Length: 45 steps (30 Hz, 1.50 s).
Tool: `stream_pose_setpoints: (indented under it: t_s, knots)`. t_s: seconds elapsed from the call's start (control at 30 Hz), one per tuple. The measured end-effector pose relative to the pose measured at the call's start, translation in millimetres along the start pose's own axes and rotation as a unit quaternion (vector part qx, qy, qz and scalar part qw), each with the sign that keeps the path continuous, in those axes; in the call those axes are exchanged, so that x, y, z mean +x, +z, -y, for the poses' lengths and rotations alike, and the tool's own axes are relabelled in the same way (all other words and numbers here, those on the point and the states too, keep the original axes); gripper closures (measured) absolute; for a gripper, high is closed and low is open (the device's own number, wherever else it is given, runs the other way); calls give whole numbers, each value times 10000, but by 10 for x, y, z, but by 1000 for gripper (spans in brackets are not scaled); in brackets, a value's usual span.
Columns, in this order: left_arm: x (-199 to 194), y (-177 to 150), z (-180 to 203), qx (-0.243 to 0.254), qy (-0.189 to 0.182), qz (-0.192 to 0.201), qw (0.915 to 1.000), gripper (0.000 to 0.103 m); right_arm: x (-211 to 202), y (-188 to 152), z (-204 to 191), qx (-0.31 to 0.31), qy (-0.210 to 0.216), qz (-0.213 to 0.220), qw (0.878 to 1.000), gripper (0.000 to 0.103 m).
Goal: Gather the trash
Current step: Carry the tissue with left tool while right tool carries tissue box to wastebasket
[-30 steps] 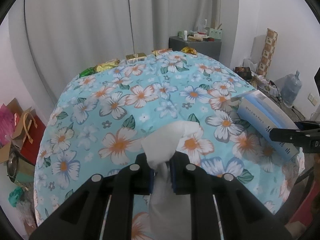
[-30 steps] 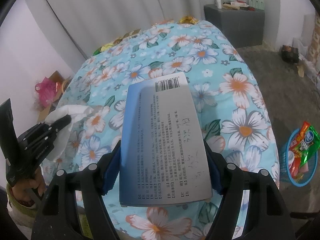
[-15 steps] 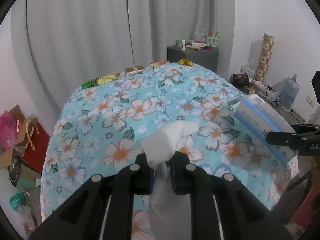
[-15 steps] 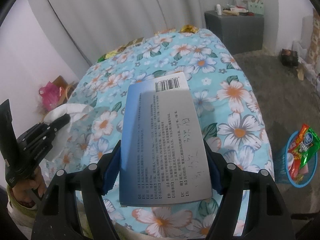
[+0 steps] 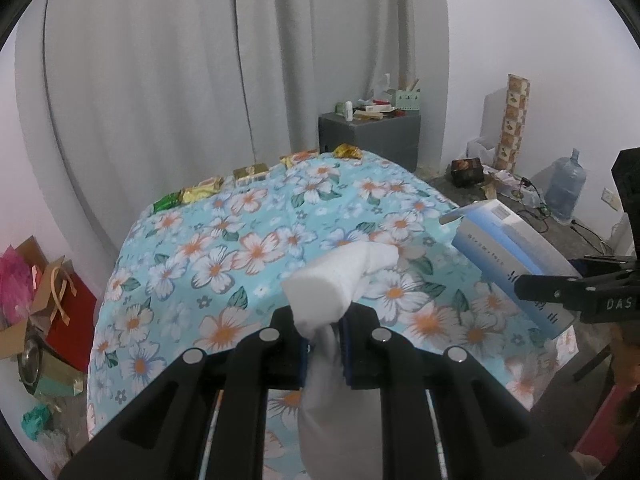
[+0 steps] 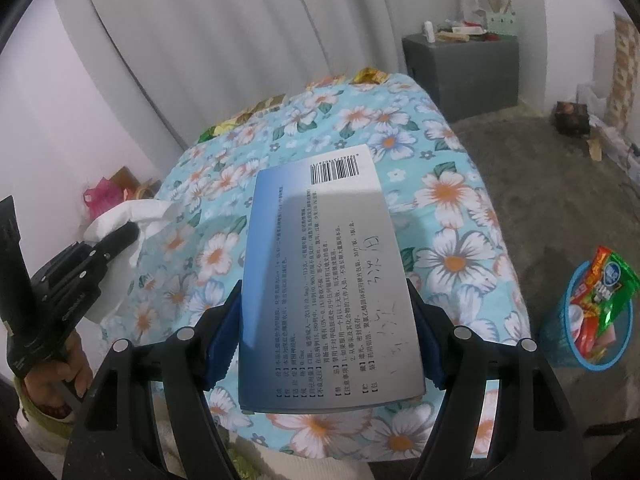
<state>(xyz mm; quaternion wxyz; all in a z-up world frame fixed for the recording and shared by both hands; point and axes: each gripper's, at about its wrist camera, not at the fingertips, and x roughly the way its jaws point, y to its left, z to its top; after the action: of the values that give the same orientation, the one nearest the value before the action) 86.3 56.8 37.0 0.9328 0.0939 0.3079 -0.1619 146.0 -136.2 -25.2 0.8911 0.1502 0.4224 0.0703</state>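
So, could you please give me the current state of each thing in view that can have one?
Left tool: shut on the white tissue, held above the table.
Right tool: shut on the medicine box, barcode end pointing away.
Blue bin: upright on the floor, holding wrappers.
Floral tablecloth: spread flat, snack packets along its far edge.

Dim, even indoor light with soft shadows. Fisheye bending curves the curtain (image 5: 200, 80) from 9 to 3 o'clock; black vignette fills corners. Slight overall softness.

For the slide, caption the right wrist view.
Right gripper clamps a printed box above the floral tablecloth; blue trash basket waits on the floor.
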Motion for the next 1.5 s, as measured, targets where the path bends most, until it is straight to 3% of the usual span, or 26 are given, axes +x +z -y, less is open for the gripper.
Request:
stream_pose_setpoints:
  t_s: [0.87,1.5]
  knots:
    - [-102,277,666,531,-577,351,9963,91,-342,-107,342,423,-148,304,9985,34]
    - [16,354,1091,719,-1032,250,9917,91,-369,-153,641,829,-269,421,9953,34]
